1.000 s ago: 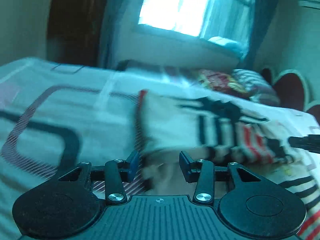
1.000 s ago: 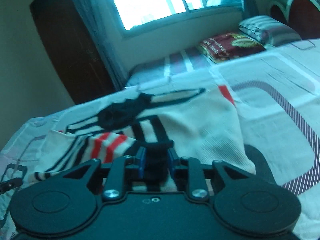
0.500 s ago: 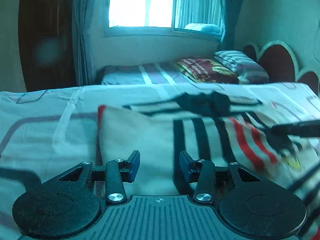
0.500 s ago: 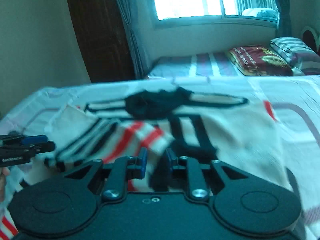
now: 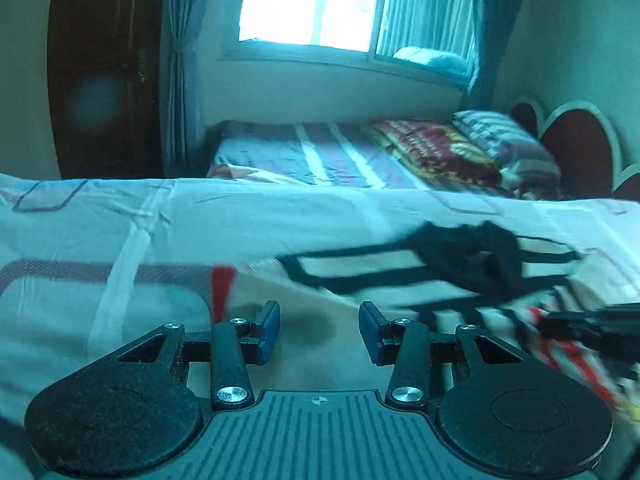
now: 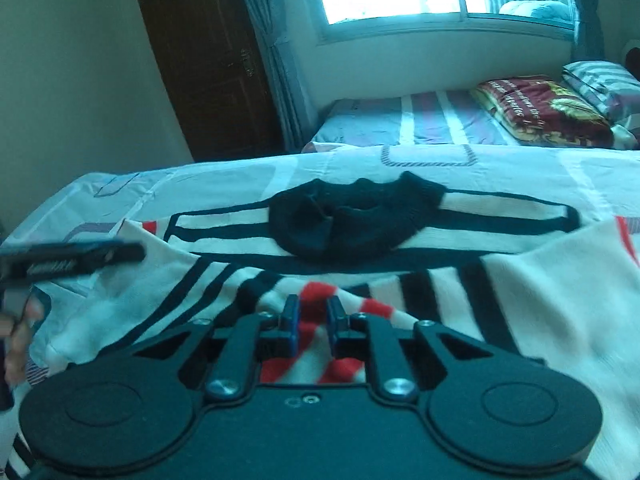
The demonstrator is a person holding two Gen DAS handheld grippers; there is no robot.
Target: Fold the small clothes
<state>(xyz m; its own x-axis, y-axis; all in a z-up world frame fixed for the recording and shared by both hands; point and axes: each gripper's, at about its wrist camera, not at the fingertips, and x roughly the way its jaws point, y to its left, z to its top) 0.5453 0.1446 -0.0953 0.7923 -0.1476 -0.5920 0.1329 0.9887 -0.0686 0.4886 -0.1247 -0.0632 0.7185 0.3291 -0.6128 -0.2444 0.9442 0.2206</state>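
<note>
A small cream sweater (image 6: 560, 300) with black and red stripes and a black collar (image 6: 352, 220) lies on the bed. Its striped sleeve (image 6: 320, 336) is folded over the body. My right gripper (image 6: 313, 320) hovers just over that sleeve, jaws a narrow gap apart with nothing clamped between them. My left gripper (image 5: 318, 330) is open and empty, low over the sweater's cream side (image 5: 304, 360) by its red-edged hem (image 5: 222, 292). The left gripper's fingers (image 6: 76, 258) show at the left of the right wrist view; the right gripper's fingers (image 5: 592, 326) show at the right of the left wrist view.
The sweater lies on a patterned white bedsheet (image 5: 100, 240). A second bed (image 6: 420, 124) with a red blanket (image 6: 540, 108) and striped pillow (image 6: 600, 80) stands behind, under a window. A dark wooden door (image 6: 208, 60) is at the back left.
My right gripper has opened slightly and let go of the striped sleeve, which now lies on the sweater. My left gripper stayed open and has drawn back toward the hem side.
</note>
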